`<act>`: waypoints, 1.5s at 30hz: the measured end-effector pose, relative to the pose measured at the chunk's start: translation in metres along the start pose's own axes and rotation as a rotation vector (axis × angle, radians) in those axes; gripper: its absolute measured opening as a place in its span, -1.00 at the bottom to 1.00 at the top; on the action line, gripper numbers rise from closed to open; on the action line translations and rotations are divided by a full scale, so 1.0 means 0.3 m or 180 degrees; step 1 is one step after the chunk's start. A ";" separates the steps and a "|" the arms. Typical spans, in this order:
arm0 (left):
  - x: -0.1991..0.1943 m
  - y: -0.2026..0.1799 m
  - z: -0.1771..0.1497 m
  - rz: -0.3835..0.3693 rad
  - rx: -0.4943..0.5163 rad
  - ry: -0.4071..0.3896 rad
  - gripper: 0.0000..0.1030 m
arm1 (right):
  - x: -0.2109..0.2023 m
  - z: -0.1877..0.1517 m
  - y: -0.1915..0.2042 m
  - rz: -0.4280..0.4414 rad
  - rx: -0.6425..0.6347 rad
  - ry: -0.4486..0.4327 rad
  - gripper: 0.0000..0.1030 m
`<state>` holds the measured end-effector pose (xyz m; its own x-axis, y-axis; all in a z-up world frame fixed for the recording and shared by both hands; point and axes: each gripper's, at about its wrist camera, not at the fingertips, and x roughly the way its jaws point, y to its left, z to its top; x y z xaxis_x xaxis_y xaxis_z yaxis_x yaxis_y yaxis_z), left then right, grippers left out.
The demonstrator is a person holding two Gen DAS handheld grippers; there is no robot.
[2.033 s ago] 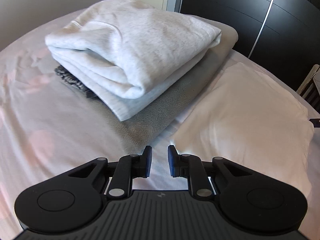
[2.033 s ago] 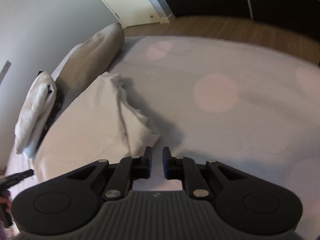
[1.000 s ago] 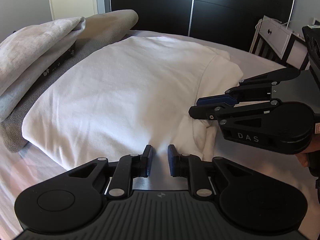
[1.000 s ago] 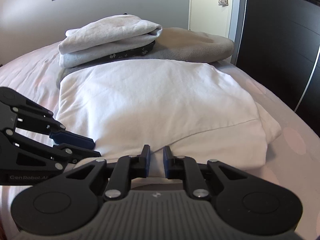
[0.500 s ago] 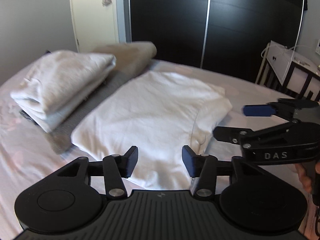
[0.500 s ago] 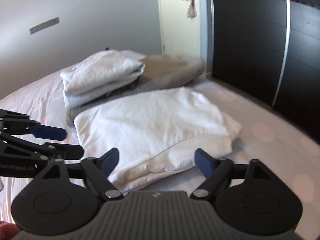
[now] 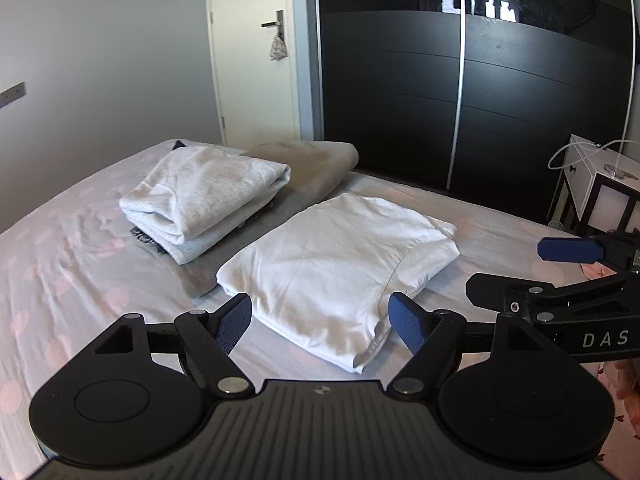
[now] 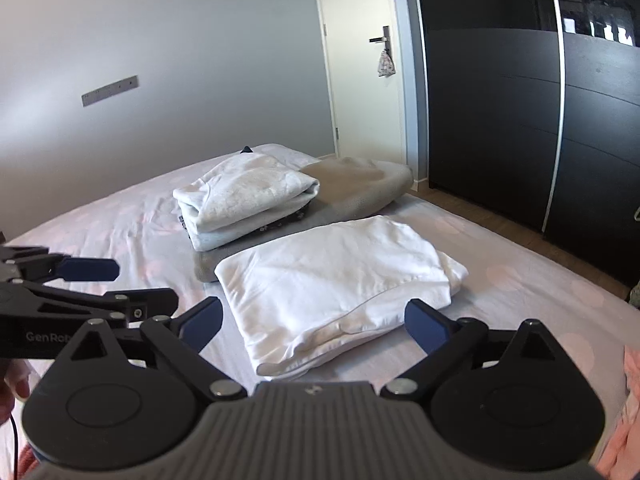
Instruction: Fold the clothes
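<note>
Dark patterned garment (image 7: 144, 236) mostly hidden under grey pile (image 7: 204, 196) — edge only

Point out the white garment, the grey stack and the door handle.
White garment (image 7: 340, 256), left wrist view, middle of its top face.
Grey stack (image 8: 244, 196), right wrist view, top folded piece.
Door handle (image 8: 380, 39), right wrist view, the lever.

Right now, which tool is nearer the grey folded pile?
Left. The left tool is back from the pile on its side of the white garment; the right tool is beyond that, farther off. Both have just been opening, empty.
</note>
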<state>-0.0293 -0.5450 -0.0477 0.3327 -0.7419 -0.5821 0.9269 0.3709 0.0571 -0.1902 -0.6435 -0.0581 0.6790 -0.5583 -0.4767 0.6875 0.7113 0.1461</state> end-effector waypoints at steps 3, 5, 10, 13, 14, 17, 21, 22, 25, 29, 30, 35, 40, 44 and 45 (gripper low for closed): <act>-0.068 -0.018 -0.016 0.0099 -0.0050 -0.0063 0.45 | -0.053 -0.011 0.012 -0.0042 0.0013 -0.0031 0.91; -0.112 -0.033 -0.026 0.0160 -0.0072 -0.0105 0.45 | -0.092 -0.019 0.024 -0.0076 -0.0035 -0.0066 0.91; -0.199 -0.074 -0.054 0.0321 -0.0054 -0.0187 0.47 | -0.183 -0.046 0.047 -0.0100 -0.0117 -0.0115 0.91; -0.229 -0.092 -0.082 0.0377 -0.0116 -0.0179 0.48 | -0.226 -0.063 0.055 -0.0086 -0.0151 -0.0105 0.91; -0.235 -0.092 -0.094 0.0363 -0.0168 -0.0166 0.48 | -0.236 -0.070 0.054 -0.0071 -0.0145 -0.0094 0.91; -0.248 -0.088 -0.132 0.0288 -0.0326 -0.0111 0.48 | -0.254 -0.092 0.054 -0.0052 -0.0164 -0.0048 0.91; -0.248 -0.095 -0.168 0.0333 -0.0319 -0.0064 0.48 | -0.251 -0.120 0.058 -0.0075 -0.0209 0.0046 0.91; -0.243 -0.092 -0.172 0.0309 -0.0350 -0.0046 0.48 | -0.249 -0.127 0.059 -0.0081 -0.0213 0.0072 0.91; -0.230 -0.091 -0.184 0.0264 -0.0419 -0.0020 0.48 | -0.236 -0.151 0.054 -0.0108 -0.0219 0.0141 0.91; -0.210 -0.104 -0.193 0.0266 -0.0408 0.0018 0.48 | -0.226 -0.169 0.043 -0.0125 -0.0206 0.0191 0.91; -0.207 -0.105 -0.194 0.0253 -0.0418 0.0025 0.48 | -0.224 -0.171 0.040 -0.0129 -0.0201 0.0196 0.91; -0.198 -0.110 -0.199 0.0253 -0.0434 0.0047 0.48 | -0.220 -0.178 0.032 -0.0136 -0.0184 0.0208 0.91; -0.201 -0.107 -0.199 0.0264 -0.0459 0.0052 0.48 | -0.221 -0.177 0.035 -0.0129 -0.0189 0.0197 0.91; -0.206 -0.099 -0.201 0.0255 -0.0497 0.0060 0.47 | -0.225 -0.177 0.044 -0.0128 -0.0214 0.0179 0.91; -0.206 -0.096 -0.201 0.0254 -0.0507 0.0061 0.47 | -0.225 -0.178 0.046 -0.0125 -0.0214 0.0180 0.91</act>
<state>-0.0872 -0.4762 -0.0622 0.3993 -0.6964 -0.5962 0.8580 0.5130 -0.0246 -0.2403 -0.5734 -0.0702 0.6349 -0.5627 -0.5295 0.6932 0.7175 0.0687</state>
